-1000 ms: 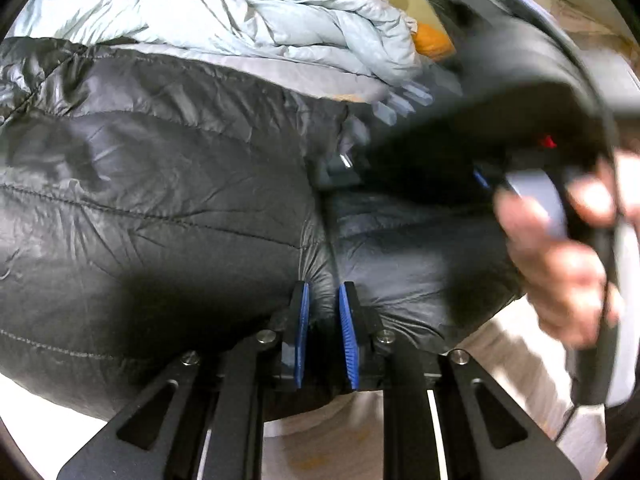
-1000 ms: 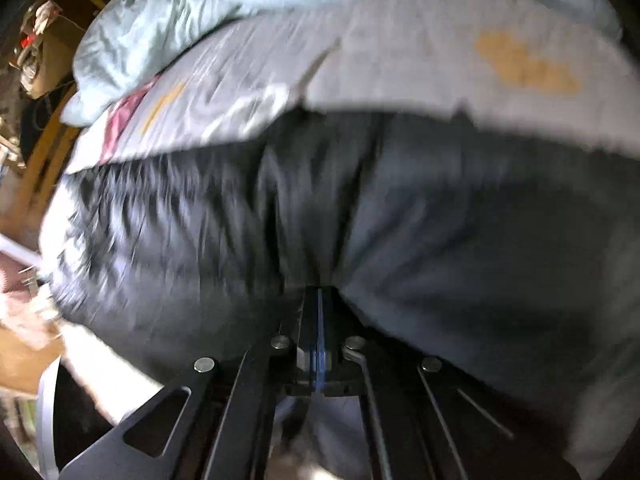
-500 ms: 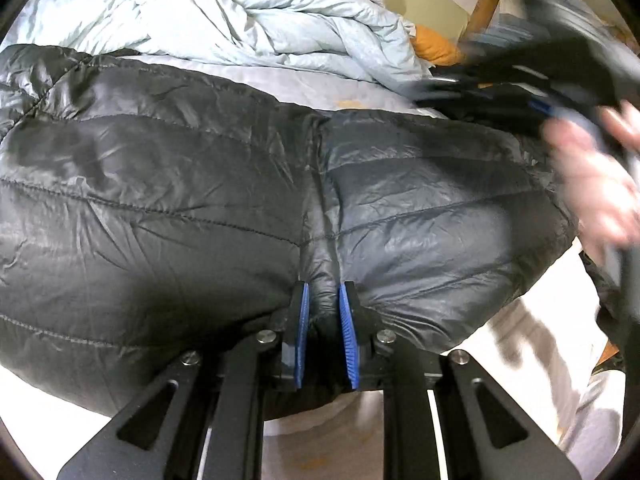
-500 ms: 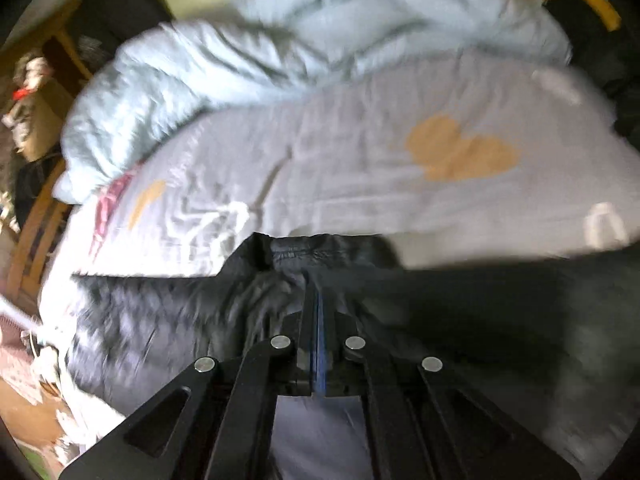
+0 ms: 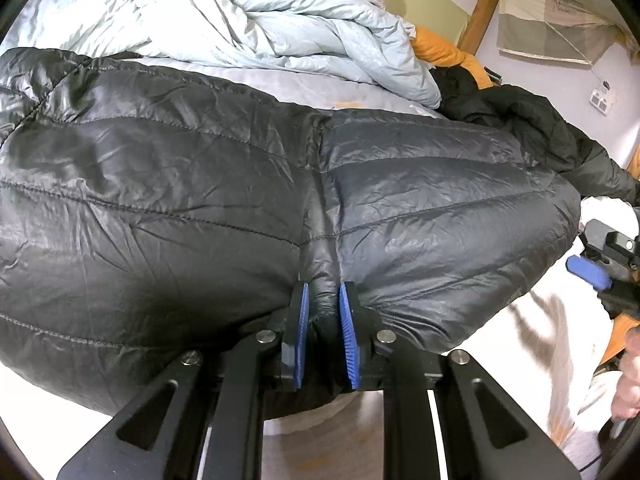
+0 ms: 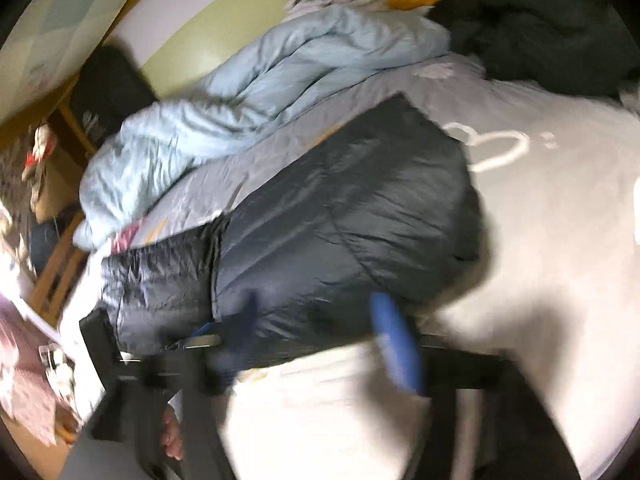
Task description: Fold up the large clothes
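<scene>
A black quilted puffer jacket [image 5: 180,200] lies folded on the bed; it also shows in the right wrist view [image 6: 320,232]. My left gripper [image 5: 323,312] is shut on a pinch of the jacket's near edge, between its blue pads. My right gripper [image 6: 316,340] is open and empty, its blue fingers spread wide near the jacket's near edge, blurred by motion. It also shows at the right edge of the left wrist view [image 5: 600,276], clear of the jacket.
A crumpled light blue duvet [image 5: 260,24] lies behind the jacket. Another dark garment [image 5: 540,132] and an orange cushion [image 5: 444,52] lie at the back right. The bed sheet [image 6: 540,208] is grey-white with heart prints. A wooden bed frame [image 6: 60,256] is at left.
My right gripper carried a flap of the jacket across, let it go and opened, then pulled back off to the right. The jacket now lies folded. My left gripper kept its grip.
</scene>
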